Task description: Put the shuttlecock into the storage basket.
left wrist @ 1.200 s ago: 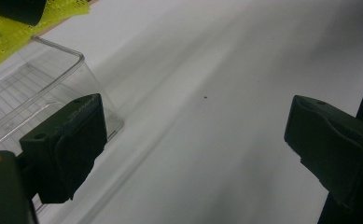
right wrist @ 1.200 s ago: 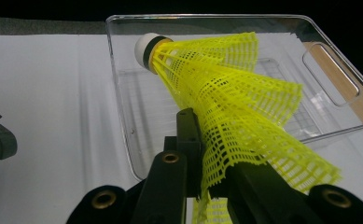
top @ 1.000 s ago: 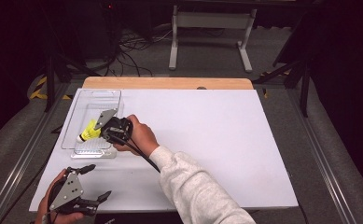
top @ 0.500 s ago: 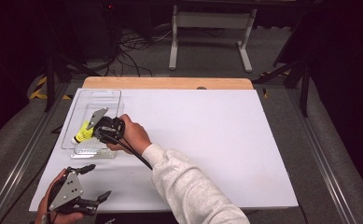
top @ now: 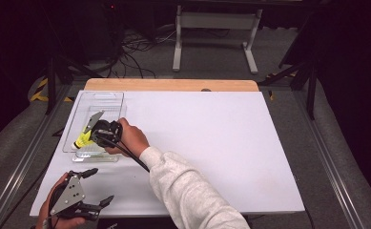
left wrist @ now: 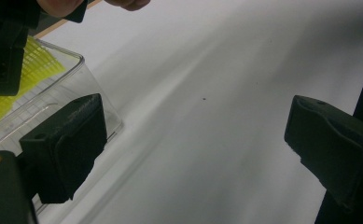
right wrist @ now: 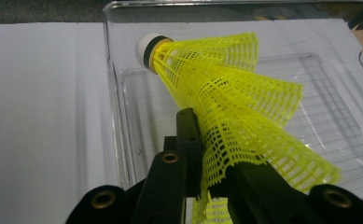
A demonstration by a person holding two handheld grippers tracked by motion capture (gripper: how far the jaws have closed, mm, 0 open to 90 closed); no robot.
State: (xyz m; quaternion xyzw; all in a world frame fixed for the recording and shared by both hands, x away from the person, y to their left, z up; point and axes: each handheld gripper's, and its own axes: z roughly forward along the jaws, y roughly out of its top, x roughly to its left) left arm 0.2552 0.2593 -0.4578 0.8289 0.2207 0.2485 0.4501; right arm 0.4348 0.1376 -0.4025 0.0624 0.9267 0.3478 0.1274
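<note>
A yellow mesh shuttlecock (right wrist: 226, 93) with a white cork tip is pinched by its skirt in my right gripper (right wrist: 206, 179), which is shut on it. It hangs over the clear plastic tray (top: 108, 98) at the table's left, cork pointing toward the tray's near left corner; in the high view the shuttlecock (top: 82, 140) shows just left of the right gripper (top: 97, 135). My left gripper (top: 96, 187) stands open near the table's front left corner with nothing between its jaws. In the left gripper view the tray (left wrist: 83, 84) and yellow mesh (left wrist: 34, 63) show at upper left.
The white table top (top: 211, 138) stretches wide to the right of the tray. A wooden strip (top: 173, 85) runs along the far edge. Beyond it stand a metal frame (top: 216, 21) and cables on the dark floor.
The right gripper has carried the shuttlecock leftward and a little toward the tray's near left corner. The left gripper has stayed put.
</note>
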